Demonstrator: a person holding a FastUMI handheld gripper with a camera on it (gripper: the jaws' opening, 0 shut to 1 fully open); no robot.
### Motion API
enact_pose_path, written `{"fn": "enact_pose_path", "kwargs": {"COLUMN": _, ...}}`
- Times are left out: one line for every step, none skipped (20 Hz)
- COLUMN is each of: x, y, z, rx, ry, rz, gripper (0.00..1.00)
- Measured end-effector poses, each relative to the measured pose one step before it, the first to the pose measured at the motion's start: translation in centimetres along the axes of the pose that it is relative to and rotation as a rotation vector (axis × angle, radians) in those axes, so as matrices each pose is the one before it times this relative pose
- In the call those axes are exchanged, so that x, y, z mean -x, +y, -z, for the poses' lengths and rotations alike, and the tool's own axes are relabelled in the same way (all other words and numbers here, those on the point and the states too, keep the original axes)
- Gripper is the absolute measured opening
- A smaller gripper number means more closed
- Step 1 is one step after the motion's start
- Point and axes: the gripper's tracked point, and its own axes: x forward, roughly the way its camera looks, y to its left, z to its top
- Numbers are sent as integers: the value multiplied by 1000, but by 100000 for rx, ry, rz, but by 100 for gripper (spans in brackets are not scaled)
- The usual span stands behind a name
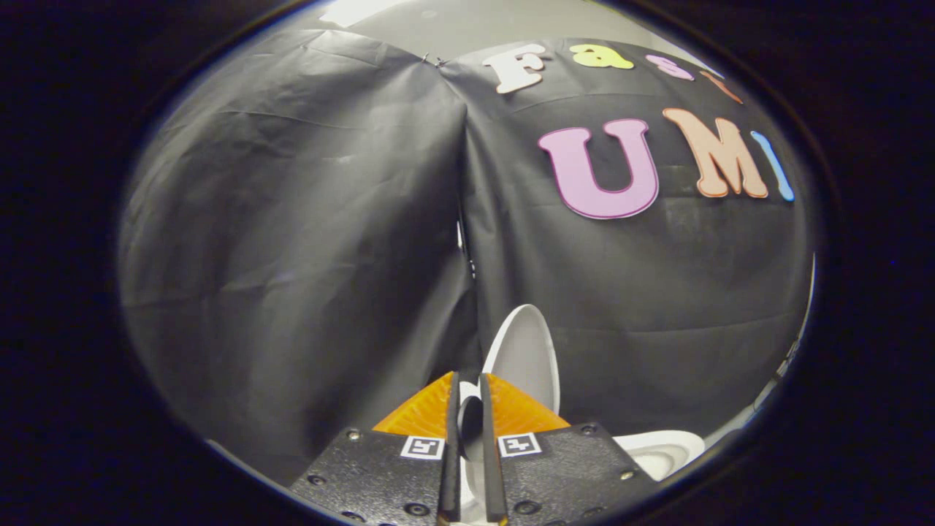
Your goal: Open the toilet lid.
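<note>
Tongs (468, 398) are pinching the edge of the white oval plastic toilet lid (527, 361), which is standing raised above the white bowl (661, 449).

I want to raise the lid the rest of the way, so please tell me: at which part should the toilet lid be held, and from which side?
Hold the toilet lid at its thin rounded front edge, coming from the front of the bowl. The lid stands nearly upright and that rim is narrow enough to pinch. The claw sits nearly closed around the rim there; whether both fingers press is unclear.
</note>
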Motion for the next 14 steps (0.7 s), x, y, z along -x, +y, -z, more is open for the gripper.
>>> {"fn": "enact_pose_path", "kwargs": {"x": -293, "y": 779, "z": 208, "rx": 12, "ry": -122, "rz": -1453, "gripper": 13}}
{"fn": "enact_pose_path", "kwargs": {"x": -336, "y": 587, "z": 163, "rx": 367, "ry": 121, "rz": -1397, "gripper": 13}}
{"fn": "enact_pose_path", "kwargs": {"x": -395, "y": 603, "z": 170, "rx": 428, "ry": 126, "rz": -1168, "gripper": 13}}
{"fn": "enact_pose_path", "kwargs": {"x": -288, "y": 509, "z": 134, "rx": 264, "ry": 428, "rz": -1062, "gripper": 13}}
{"fn": "enact_pose_path", "kwargs": {"x": -260, "y": 571, "z": 216, "rx": 702, "ry": 175, "rz": -393, "gripper": 13}}
{"fn": "enact_pose_path", "kwargs": {"x": -107, "y": 283, "z": 130, "rx": 613, "ry": 280, "rz": -285, "gripper": 13}}
{"fn": "enact_pose_path", "kwargs": {"x": -287, "y": 364, "z": 55, "rx": 273, "ry": 442, "rz": -697, "gripper": 13}}
{"fn": "enact_pose_path", "kwargs": {"x": -234, "y": 272, "z": -77, "rx": 163, "ry": -220, "rz": -1057, "gripper": 14}}
{"fn": "enact_pose_path", "kwargs": {"x": -145, "y": -73, "z": 114, "rx": 136, "ry": 280, "rz": -642, "gripper": 14}}
{"fn": "enact_pose_path", "kwargs": {"x": -222, "y": 113, "z": 1, "rx": 43, "ry": 72, "rz": -628, "gripper": 14}}
{"fn": "enact_pose_path", "kwargs": {"x": -35, "y": -47, "z": -41, "rx": 11, "ry": -197, "rz": -138, "gripper": 15}}
{"fn": "enact_pose_path", "kwargs": {"x": 9, "y": 133, "z": 209, "rx": -73, "ry": 171, "rz": -374, "gripper": 16}}
{"fn": "enact_pose_path", "kwargs": {"x": -8, "y": 33, "z": 34, "rx": -149, "ry": 388, "rz": -455, "gripper": 17}}
{"fn": "enact_pose_path", "kwargs": {"x": -23, "y": -72, "z": 22, "rx": -179, "ry": -263, "rz": -81, "gripper": 19}}
